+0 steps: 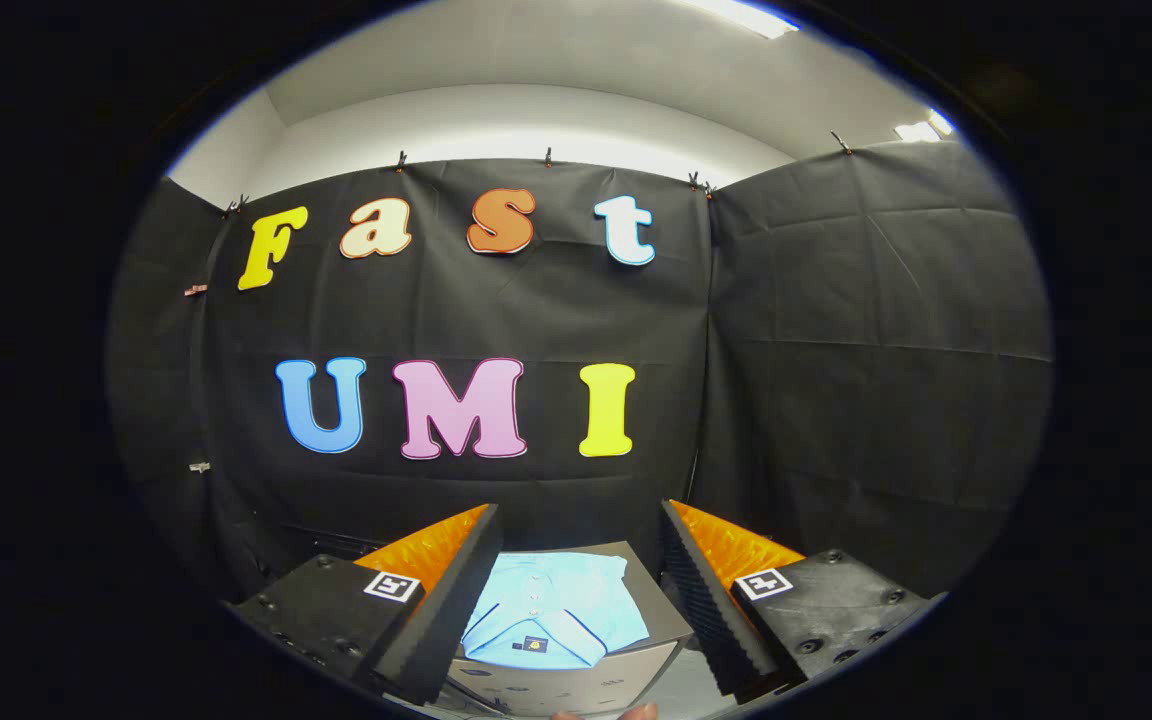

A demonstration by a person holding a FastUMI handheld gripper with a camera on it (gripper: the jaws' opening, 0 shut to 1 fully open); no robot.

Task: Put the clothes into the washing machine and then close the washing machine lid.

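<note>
The gripper (pixel 578 545) has two wedge-shaped fingers with ribbed inner faces, the ridges (pixel 688 590) running in fine rows. Each finger sits on a dark block (pixel 829 598) studded with round screws, and each block carries a small square black-and-white marker (pixel 392 586). The fingers stand wide apart.

The gripper (pixel 581 590) sits level and faces straight ahead, its two fingers spread wide with a broad gap between them. The left finger (pixel 456 590) angles inward at its tip, and the right finger (pixel 701 590) mirrors it. Neither finger presses on anything; the jaws stand apart and hold nothing. Below them, a fingertip (pixel 641 712) of the person's hand peeks in.
</note>
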